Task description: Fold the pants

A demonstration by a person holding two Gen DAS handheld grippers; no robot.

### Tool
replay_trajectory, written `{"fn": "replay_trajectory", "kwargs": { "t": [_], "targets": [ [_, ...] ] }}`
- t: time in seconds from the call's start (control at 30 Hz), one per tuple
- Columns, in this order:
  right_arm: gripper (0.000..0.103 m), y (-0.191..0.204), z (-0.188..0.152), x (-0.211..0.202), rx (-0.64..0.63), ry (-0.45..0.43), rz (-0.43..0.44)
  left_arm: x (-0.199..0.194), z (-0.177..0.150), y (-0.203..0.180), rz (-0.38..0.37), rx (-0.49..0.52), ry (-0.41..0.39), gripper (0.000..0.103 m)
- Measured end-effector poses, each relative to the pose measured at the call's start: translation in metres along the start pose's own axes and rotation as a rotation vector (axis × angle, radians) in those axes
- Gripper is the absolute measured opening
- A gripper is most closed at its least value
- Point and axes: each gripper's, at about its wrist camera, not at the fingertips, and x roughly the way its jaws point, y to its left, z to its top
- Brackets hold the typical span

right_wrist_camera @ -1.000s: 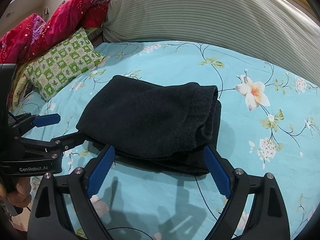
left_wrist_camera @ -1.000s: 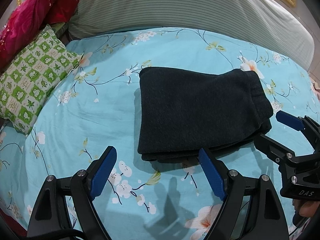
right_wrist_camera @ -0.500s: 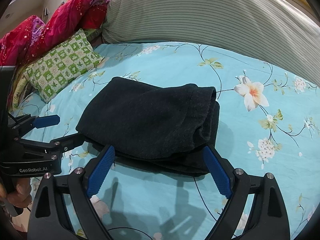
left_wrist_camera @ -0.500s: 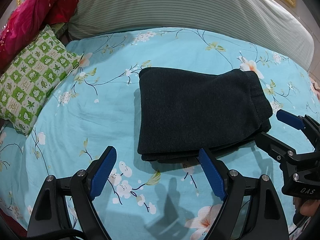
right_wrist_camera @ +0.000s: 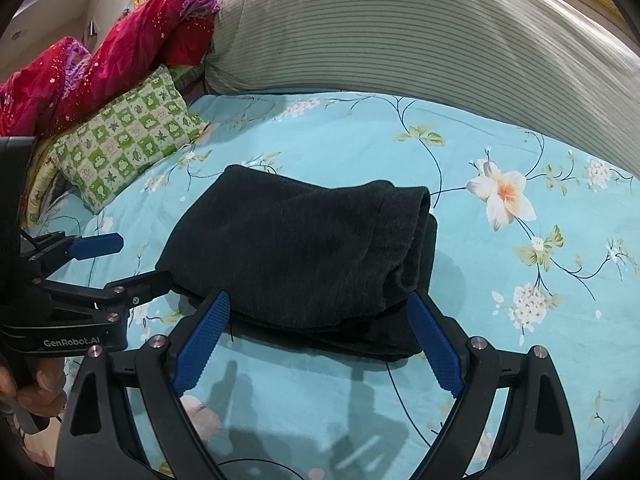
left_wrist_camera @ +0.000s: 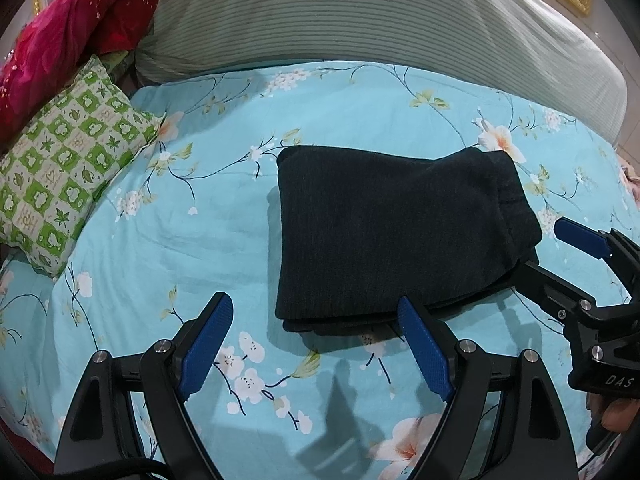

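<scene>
The left gripper (left_wrist_camera: 314,320) hovers with its blue-padded jaws spread wide and holding nothing, just short of the near edge of the folded black pants (left_wrist_camera: 396,236); the right gripper (right_wrist_camera: 318,318) is likewise open and empty, its pads flanking the bundle's near corner; the pants lie folded into a compact stack on the turquoise floral bedsheet (right_wrist_camera: 500,288), directly ahead of both tools; beyond and to the left rests a green checked pillow (left_wrist_camera: 68,168), with a crumpled red quilt (right_wrist_camera: 120,56) behind it; a grey striped duvet (left_wrist_camera: 360,16) lies across the far side.
</scene>
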Motion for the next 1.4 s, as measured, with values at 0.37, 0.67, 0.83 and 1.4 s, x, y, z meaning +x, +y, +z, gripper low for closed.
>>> {"fn": "replay_trajectory", "kwargs": {
  "t": [0.37, 0.67, 0.83, 1.4],
  "targets": [
    [0.09, -0.006, 0.009, 0.001, 0.007, -0.004, -0.011, -0.001, 0.012, 0.0, -0.017, -0.015, -0.011, 0.085],
    [0.09, -0.015, 0.01, 0.004, 0.036, 0.01, -0.024, 0.005, 0.02, 0.003, -0.013, -0.037, 0.001, 0.084],
    [0.09, -0.017, 0.009, 0.004, 0.043, 0.012, -0.028, 0.009, 0.021, 0.003, -0.018, -0.042, 0.021, 0.084],
    [0.09, -0.021, 0.013, 0.006, 0.063, 0.016, -0.032, 0.02, 0.027, -0.005, 0.055, -0.021, 0.057, 0.081]
  ]
}}
